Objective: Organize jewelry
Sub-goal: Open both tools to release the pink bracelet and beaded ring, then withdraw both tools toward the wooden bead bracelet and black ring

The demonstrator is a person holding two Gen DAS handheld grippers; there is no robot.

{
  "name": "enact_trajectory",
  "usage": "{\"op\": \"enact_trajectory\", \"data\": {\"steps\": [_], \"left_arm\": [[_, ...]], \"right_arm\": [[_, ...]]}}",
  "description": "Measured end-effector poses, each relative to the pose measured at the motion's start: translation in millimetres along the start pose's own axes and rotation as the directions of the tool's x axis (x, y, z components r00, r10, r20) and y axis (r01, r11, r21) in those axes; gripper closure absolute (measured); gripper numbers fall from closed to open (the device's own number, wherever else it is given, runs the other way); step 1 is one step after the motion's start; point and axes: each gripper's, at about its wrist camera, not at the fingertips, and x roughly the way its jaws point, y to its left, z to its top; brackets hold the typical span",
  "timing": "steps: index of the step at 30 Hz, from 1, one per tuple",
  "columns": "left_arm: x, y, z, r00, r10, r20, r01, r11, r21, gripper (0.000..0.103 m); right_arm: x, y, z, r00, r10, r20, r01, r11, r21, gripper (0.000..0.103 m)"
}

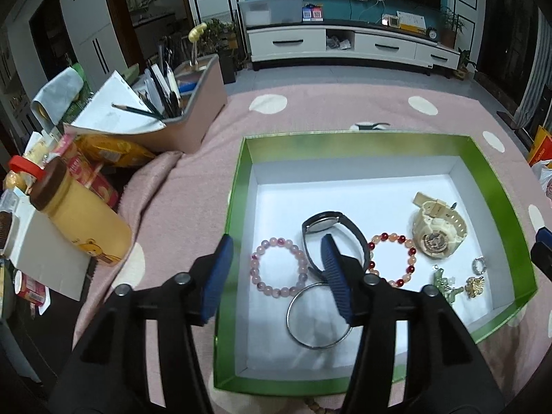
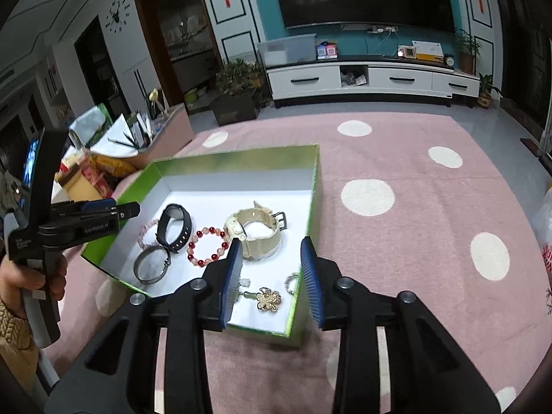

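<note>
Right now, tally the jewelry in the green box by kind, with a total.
Watches: 2 – black watch, cream watch
Bead bracelets: 2 – pink bracelet, red-and-peach bracelet
Bangles: 1 – silver bangle
Rings: 1 – silver ring
Brooches: 1 – gold flower brooch
Pendants: 1 – green jade charm
Total: 8

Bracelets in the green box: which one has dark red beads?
The beaded bracelet beside the cream watch. It mixes dark red and peach beads; the other beaded one is all pale pink, and the bangle is plain metal.
</note>
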Motion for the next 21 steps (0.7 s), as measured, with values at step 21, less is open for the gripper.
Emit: {"op": "enact_trajectory", "data": {"steps": [21], "left_arm": [[-73, 38, -89, 0.999, -0.05, 0.001, 0.05, 0.983, -0.177, 0.013]], "right_arm": [[-54, 7, -68, 0.999, 0.015, -0.043, -0.014, 1.0, 0.027, 0.058]]}}
